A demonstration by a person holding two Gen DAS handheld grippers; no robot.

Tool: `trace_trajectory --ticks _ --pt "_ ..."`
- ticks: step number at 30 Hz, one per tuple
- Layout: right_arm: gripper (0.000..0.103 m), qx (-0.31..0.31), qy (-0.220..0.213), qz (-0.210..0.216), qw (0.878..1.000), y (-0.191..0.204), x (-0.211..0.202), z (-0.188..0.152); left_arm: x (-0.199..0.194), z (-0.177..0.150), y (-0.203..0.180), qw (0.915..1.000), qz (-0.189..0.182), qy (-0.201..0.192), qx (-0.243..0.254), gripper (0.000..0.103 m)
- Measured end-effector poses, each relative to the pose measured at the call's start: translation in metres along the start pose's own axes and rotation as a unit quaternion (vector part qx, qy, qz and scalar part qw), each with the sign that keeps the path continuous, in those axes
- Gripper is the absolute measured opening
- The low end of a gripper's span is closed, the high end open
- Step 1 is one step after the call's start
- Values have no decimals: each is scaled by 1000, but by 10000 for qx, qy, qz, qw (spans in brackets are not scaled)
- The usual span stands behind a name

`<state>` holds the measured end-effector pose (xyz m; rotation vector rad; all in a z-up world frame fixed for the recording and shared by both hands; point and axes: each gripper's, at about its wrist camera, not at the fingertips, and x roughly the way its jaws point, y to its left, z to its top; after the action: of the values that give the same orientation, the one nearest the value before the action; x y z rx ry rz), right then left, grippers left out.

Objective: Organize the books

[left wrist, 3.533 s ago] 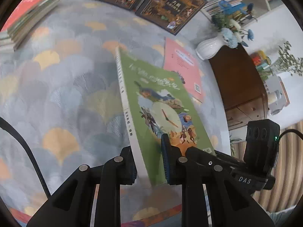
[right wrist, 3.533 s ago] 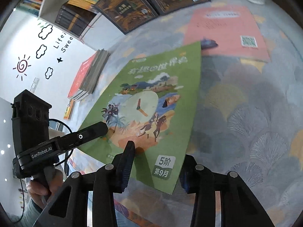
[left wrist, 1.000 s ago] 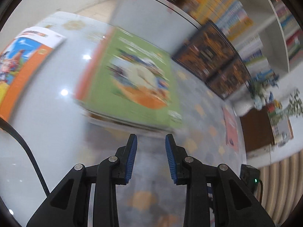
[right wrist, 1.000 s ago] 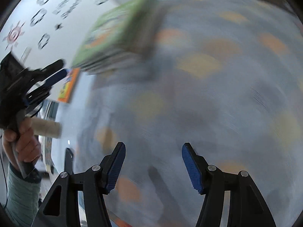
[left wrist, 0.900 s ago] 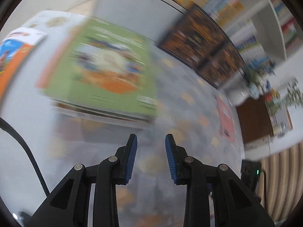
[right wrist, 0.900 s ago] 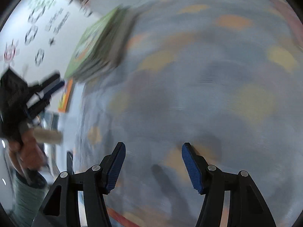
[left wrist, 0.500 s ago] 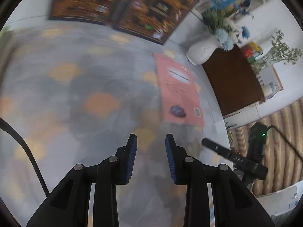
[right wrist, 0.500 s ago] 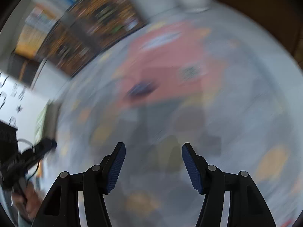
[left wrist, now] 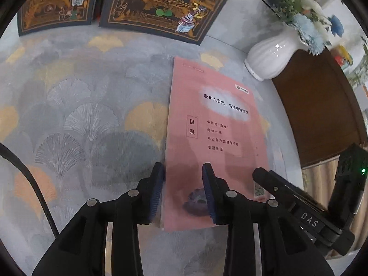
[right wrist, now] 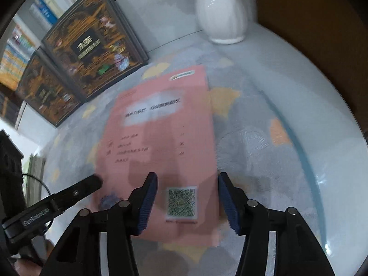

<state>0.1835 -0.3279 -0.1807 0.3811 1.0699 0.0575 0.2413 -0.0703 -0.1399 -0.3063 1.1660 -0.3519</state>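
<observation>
A thin pink book (left wrist: 214,138) lies flat on the patterned rug (left wrist: 80,115), its back cover up with a QR code near the close edge. My left gripper (left wrist: 182,172) hovers over the book's near left corner, its jaws a little apart astride the left edge, with nothing pressed. In the right wrist view the same pink book (right wrist: 165,142) shows, blurred. My right gripper (right wrist: 186,181) is above its near right corner. Its jaws are closing with the QR-code corner beneath the gap, and the pads do not touch the book.
Two dark ornate books (left wrist: 161,4) lean against the shelf at the back. A white vase (left wrist: 269,55) with blue flowers stands beside a brown cabinet (left wrist: 322,105) at the right. A stack of books (right wrist: 34,168) sits far left on the rug.
Both grippers have swung away from the green book, left on the stack, across the rug to the pink book. The right jaws have narrowed.
</observation>
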Motion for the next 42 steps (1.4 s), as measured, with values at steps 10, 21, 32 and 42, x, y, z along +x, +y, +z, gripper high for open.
trace_trajectory --ticks 10,21,32,42 --pt "59 -281 370 331 9984 5 -30 -67 -36 -86 14 9990 -305 328 -94 30" --pt "63 -1306 1024 506 9848 13 -85 -179 -89 -216 23 9962 -511 635 -308 30" --pt "73 -1047 1157 796 9845 10 -78 -171 -90 -224 22 9966 -473 385 -559 30" --pt "73 182 867 2323 9686 -3 -123 -143 -92 -225 34 9933 -758 311 -815 30"
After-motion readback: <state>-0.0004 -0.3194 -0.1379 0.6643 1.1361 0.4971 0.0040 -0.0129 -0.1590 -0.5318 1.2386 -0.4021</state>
